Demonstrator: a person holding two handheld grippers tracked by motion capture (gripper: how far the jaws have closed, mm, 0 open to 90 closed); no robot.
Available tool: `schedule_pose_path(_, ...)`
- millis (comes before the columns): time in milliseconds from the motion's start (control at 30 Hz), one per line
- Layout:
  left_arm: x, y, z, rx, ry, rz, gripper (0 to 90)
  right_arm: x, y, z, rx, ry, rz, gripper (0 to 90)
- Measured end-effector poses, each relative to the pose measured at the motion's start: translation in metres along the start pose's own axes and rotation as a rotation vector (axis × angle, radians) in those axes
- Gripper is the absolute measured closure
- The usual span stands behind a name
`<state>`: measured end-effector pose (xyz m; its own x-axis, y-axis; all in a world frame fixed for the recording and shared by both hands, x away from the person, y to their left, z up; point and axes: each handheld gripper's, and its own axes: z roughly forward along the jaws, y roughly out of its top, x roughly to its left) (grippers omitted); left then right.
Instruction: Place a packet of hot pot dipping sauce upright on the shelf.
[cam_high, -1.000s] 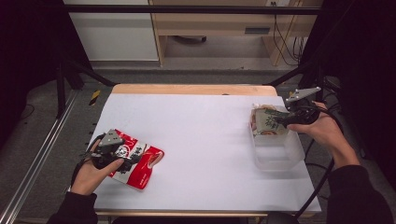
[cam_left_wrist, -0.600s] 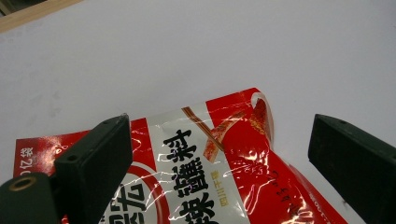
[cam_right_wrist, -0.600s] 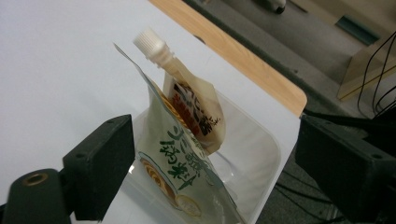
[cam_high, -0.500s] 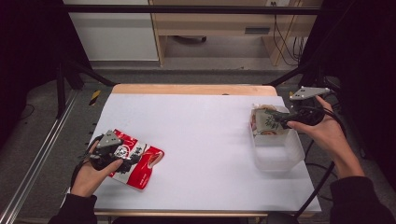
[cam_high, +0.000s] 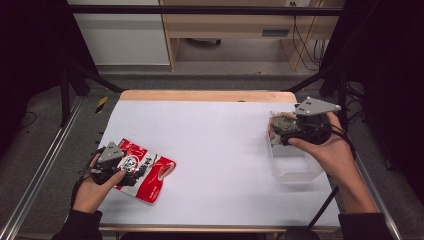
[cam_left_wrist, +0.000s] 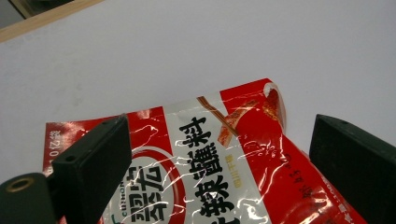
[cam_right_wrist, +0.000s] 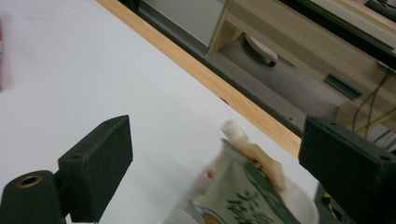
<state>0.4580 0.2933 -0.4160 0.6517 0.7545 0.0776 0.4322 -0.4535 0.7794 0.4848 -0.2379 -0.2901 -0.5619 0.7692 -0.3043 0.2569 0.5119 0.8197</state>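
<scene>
In the high view, at the lower left of the frame, the left gripper lies low over a red and white seasoning packet that rests flat on the white table; the person's left hand grips the tool from the bottom edge, and a grey three-cornered plate sits on top of it; in the left gripper view the two black jaws stand spread wide, one at the lower left and one at the right edge, with the packet lying between them and under them, its glossy film printed with black characters; the pads do not press on it, and whether the lower left jaw touches the film I cannot tell; the white table fills the upper half of that view, with a strip of wooden edge at the upper left.

Toward the right of the high view, the right gripper hangs in the middle right of the frame above a clear plastic container; the right hand holds it from the side; a pale green and beige pouch stands in the far end of the container, just beside the jaw tips; in the right gripper view the jaws have just been opening and stand spread wide with nothing pinched; the pouch sits low between them, slightly blurred, inside the container's rim; the table's wooden edge runs diagonally behind.
</scene>
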Motion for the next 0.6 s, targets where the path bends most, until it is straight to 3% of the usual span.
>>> schedule_pose_path(333, 0.009, -0.006, -0.009, -0.004, 0.048, -0.018, 6.5, 0.06, 0.005, 0.024, 0.034, 0.086, -0.038, 11.5)
schedule_pose_path(600, 0.018, -0.015, -0.019, -0.01, 0.088, -0.043, 7.1, 0.102, -0.005, 0.053, 0.051, 0.174, -0.017, 12.8)
